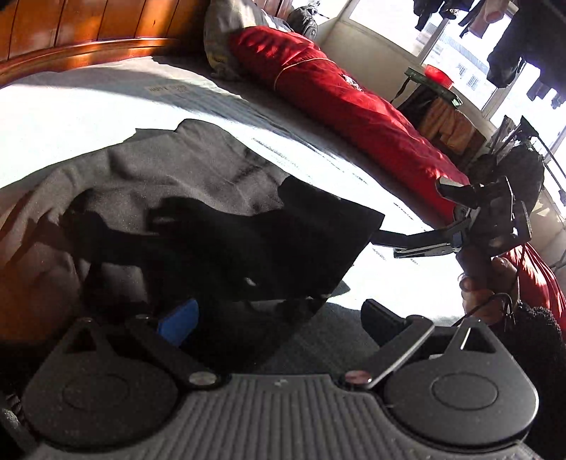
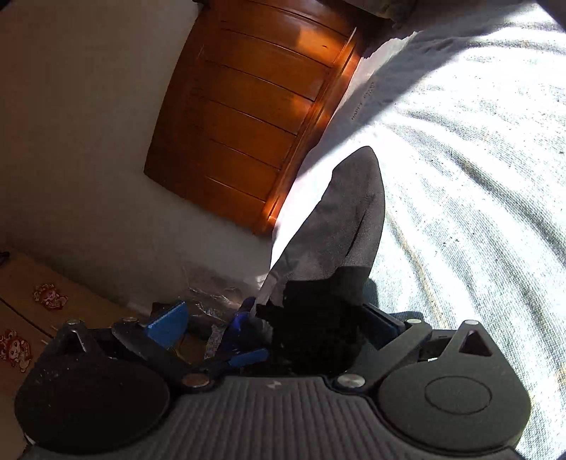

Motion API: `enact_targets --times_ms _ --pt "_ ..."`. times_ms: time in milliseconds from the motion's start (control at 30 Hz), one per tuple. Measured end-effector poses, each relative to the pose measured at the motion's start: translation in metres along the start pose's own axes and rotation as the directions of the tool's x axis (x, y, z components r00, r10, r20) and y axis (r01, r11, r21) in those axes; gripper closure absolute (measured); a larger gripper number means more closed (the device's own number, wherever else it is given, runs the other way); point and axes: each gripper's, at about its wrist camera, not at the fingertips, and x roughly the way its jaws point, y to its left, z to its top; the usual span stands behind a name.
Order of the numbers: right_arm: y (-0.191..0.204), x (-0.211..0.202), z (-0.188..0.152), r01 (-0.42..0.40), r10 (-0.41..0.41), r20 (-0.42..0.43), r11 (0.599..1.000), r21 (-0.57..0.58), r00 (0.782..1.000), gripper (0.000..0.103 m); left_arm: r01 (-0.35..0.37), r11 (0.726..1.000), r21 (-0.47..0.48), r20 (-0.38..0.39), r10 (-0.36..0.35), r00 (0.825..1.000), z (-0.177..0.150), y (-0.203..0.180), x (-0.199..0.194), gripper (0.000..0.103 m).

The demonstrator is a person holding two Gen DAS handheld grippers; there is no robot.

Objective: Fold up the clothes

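Grey knit garment (image 1: 169, 184) on a sunlit pale bed sheet (image 1: 70, 116), one edge lifted by both claws.

Lies rumpled on the sheet, near corner raised into a dark, backlit flap. Left gripper (image 1: 279, 318) spread wide around that flap, blue pad under the cloth, not visibly pinching. Right gripper (image 1: 389, 244) seen from the left wrist reaching to the flap's far corner; from its own camera, right gripper (image 2: 283, 329) looks closed on the dark hem, though shadow hides the pads. Beyond: red quilt (image 1: 336, 95), wooden headboard (image 1: 88, 32). Risk, as a judgement: with only one firm hold, cloth may slip and fold crooked.
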Motion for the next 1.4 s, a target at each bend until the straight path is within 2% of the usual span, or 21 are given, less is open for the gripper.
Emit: enact_targets --times_ms 100,133,267,400,467,533,600,700,767,867,967,1000,1133,1233,1333,1400 --pt "0.019 -0.012 -0.003 0.161 -0.155 0.069 0.983 -0.091 0.985 0.0 0.006 1.0 0.023 0.007 -0.007 1.0 0.003 -0.006 -0.001 0.005" --pt "0.024 -0.01 -0.004 0.164 -0.157 0.069 0.981 -0.106 0.985 0.0 0.008 0.999 0.033 0.011 -0.008 1.0 0.004 -0.008 -0.002 0.005" --pt "0.033 0.02 -0.01 0.092 -0.091 0.008 0.988 -0.126 0.996 0.0 0.002 0.999 0.053 0.005 -0.002 1.0 0.005 -0.011 0.001 0.005" --pt "0.021 0.054 -0.013 0.183 -0.19 -0.035 0.972 -0.15 0.981 0.0 -0.002 0.999 0.052 -0.012 0.003 1.0 0.001 -0.008 0.003 0.005" --pt "0.004 0.048 -0.013 0.265 -0.268 -0.004 0.955 -0.134 0.964 0.0 -0.016 0.998 0.063 -0.017 0.017 1.0 -0.002 -0.007 0.0 0.005" --pt "-0.004 0.029 -0.01 0.264 -0.261 0.05 0.961 -0.076 0.964 0.0 -0.031 0.996 0.085 -0.019 0.033 0.999 -0.005 -0.007 -0.003 0.005" --pt "0.002 0.014 -0.006 0.288 -0.282 0.093 0.956 -0.053 0.955 0.0 -0.05 0.992 0.117 -0.011 0.052 0.999 -0.006 -0.011 -0.005 0.005" --pt "0.021 0.01 -0.005 0.199 -0.193 0.083 0.977 -0.08 0.978 0.0 -0.066 0.986 0.151 -0.006 0.067 0.998 -0.009 -0.017 -0.005 0.005" --pt "0.034 0.025 -0.009 0.185 -0.18 0.047 0.975 -0.124 0.982 0.0 -0.059 0.988 0.146 -0.031 0.064 0.997 -0.013 -0.02 0.0 0.005" --pt "0.036 0.048 -0.019 0.298 -0.305 -0.017 0.94 -0.166 0.952 0.0 -0.112 0.978 0.177 -0.039 0.121 0.992 -0.022 -0.026 0.002 0.005" --pt "0.033 0.051 -0.034 0.493 -0.505 -0.009 0.845 -0.208 0.863 0.0 -0.158 0.97 0.184 -0.036 0.167 0.985 -0.03 -0.03 -0.007 0.005" --pt "0.038 0.048 -0.041 0.521 -0.535 0.005 0.82 -0.236 0.845 0.0 -0.166 0.97 0.18 -0.03 0.174 0.984 -0.033 -0.032 -0.012 0.005" --pt "0.072 0.033 -0.066 0.552 -0.57 0.042 0.771 -0.319 0.82 0.0 -0.219 0.961 0.166 0.018 0.219 0.976 -0.048 -0.046 -0.035 0.005" --pt "0.101 0.031 -0.087 0.594 -0.623 0.065 0.701 -0.395 0.779 0.0 -0.271 0.949 0.158 0.037 0.269 0.963 -0.062 -0.063 -0.05 0.005" --pt "0.128 0.032 -0.118 0.627 -0.68 0.074 0.621 -0.469 0.729 0.0 -0.302 0.942 0.146 0.047 0.298 0.953 -0.078 -0.078 -0.066 0.005" --pt "0.144 0.031 -0.14 0.626 -0.695 0.078 0.586 -0.515 0.715 0.0 -0.307 0.942 0.134 0.061 0.301 0.952 -0.087 -0.087 -0.079 0.005"
